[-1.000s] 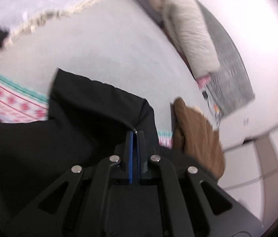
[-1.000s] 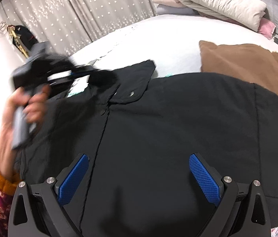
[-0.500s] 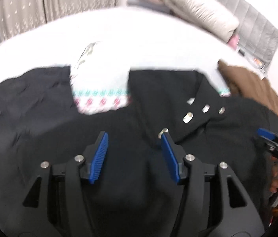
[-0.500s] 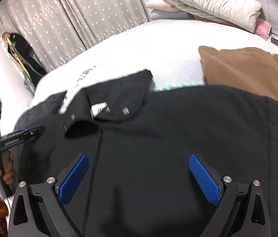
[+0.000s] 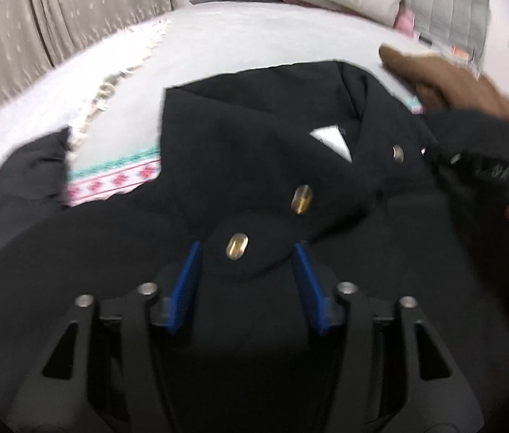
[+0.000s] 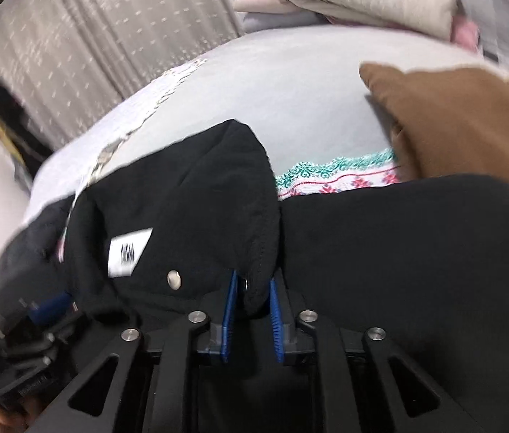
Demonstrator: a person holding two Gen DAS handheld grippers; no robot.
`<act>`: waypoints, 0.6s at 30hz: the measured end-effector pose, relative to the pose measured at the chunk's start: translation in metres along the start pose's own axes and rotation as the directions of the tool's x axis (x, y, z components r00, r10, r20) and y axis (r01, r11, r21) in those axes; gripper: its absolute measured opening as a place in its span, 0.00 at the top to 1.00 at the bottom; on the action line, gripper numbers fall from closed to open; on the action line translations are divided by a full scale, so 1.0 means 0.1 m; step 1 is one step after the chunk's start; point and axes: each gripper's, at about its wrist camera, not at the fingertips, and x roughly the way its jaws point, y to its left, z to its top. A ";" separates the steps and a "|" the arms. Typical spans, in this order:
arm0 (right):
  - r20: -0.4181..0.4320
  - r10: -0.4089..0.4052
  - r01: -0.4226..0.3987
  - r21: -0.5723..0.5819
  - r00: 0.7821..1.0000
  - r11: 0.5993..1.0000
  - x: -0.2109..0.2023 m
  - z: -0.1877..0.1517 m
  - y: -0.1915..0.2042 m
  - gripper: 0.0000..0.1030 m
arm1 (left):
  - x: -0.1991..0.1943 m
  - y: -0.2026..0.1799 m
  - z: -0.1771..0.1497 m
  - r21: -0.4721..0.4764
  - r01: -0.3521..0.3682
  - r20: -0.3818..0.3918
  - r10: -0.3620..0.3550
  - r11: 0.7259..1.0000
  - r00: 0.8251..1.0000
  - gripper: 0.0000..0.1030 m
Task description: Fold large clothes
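black coat (image 5: 240, 166) lies spread on the bed (image 5: 254, 39), collar toward the pillows. my left tool (image 5: 245, 270) is half-wide, a snap tab between its pads but not pinched. right tool (image 6: 252, 315) is narrow, pads against a collar flap edge; full clamp i cannot tell. advice: close both firmly before lifting, keep the collar level, avoid the brown cushion (image 6: 471, 122).

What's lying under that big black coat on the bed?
Peeking from under the black coat is a white cloth with a teal and pink patterned border, resting on the grey bed cover. How far it runs beneath is hidden; the brown garment lies beside it.
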 end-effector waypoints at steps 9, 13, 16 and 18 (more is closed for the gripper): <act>0.082 -0.110 0.108 0.023 0.991 0.994 -1.00 -0.31 -0.29 0.28 | -0.91 -0.07 -0.36 -0.102 0.008 0.030 -0.004 0.995 1.000 0.14; 0.138 -0.172 0.175 -0.009 0.975 0.985 -1.56 -0.48 -0.41 0.23 | -1.20 -0.24 -0.52 -0.114 -0.054 0.037 0.059 0.992 0.998 0.11; 0.152 -0.191 0.197 -0.023 0.970 0.980 -1.85 -0.61 -0.46 0.13 | -1.45 -0.34 -0.66 -0.116 -0.095 0.035 0.100 0.989 0.994 0.11; 0.139 -0.187 0.191 -0.015 0.972 0.982 -1.99 -0.68 -0.53 0.10 | -1.58 -0.39 -0.75 -0.112 -0.099 0.024 0.102 0.989 0.994 0.11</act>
